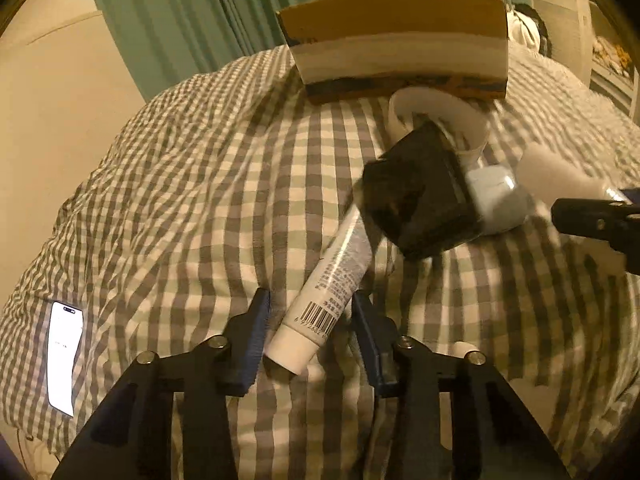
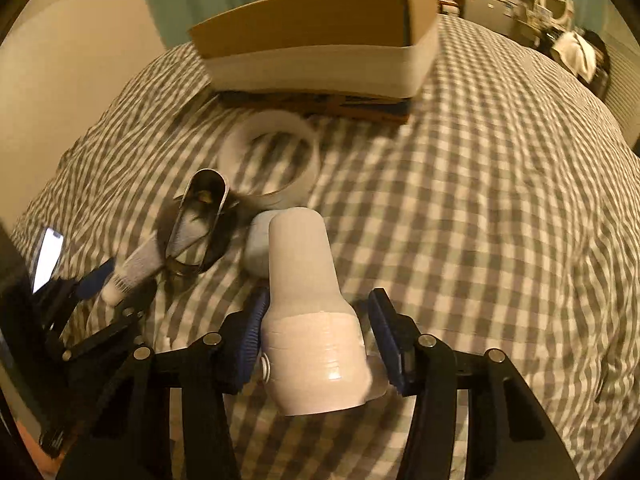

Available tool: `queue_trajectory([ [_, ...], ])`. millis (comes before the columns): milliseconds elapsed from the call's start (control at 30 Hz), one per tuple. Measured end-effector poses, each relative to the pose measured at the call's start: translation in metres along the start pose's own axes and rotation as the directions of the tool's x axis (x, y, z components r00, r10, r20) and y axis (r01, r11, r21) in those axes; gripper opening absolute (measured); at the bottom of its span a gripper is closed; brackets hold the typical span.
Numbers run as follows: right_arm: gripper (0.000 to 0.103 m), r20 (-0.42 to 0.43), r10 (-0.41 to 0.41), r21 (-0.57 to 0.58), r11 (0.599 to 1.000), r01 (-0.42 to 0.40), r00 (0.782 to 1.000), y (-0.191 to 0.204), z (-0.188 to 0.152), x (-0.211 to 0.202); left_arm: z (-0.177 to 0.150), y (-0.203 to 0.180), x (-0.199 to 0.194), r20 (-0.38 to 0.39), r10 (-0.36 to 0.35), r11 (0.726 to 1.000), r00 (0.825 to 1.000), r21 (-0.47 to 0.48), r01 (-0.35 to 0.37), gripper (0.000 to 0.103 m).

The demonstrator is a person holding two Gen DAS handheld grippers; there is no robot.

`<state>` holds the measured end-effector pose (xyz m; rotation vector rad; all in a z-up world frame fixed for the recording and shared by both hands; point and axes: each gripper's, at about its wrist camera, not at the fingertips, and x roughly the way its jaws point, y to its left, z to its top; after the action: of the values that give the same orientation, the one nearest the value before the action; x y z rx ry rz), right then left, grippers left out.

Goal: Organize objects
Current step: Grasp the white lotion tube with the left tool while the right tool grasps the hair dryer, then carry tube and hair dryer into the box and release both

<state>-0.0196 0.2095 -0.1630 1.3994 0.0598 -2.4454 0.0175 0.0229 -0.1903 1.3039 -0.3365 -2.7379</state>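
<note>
Both tongs spread, each straddling something on the checked bedspread point(image 1: 208, 184).

My left gripper point(image 1: 308, 336) stands open around the capped end of the white tube point(image 1: 320, 300), whose other end lies under the black pouch point(image 1: 420, 196); it looks soft and light, so I'd pinch near the stiff cap. My right gripper point(image 2: 316, 336) brackets the white bottle point(image 2: 308, 312), jaws not pressing; smooth, likely slippery. Only the right view shows the cardboard box point(image 2: 320, 40) open-topped and the tape roll point(image 2: 272, 160) whole.
</note>
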Motion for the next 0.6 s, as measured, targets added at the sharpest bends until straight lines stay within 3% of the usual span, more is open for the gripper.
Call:
queue_trajectory([
  [133, 0.051, 0.010, -0.003, -0.006, 1.000, 0.003, 1.000, -0.001, 0.000, -0.006, 0.002, 0.011, -0.010, 0.003, -0.022, 0.999, 1.000, -0.045, 0.022, 0.027],
  [600, 0.051, 0.046, 0.019, -0.024, 1.000, -0.018, 0.999, 0.012, 0.013, -0.017, 0.023, 0.029, -0.030, -0.005, -0.079, 0.994, 0.997, -0.071, 0.079, 0.023],
])
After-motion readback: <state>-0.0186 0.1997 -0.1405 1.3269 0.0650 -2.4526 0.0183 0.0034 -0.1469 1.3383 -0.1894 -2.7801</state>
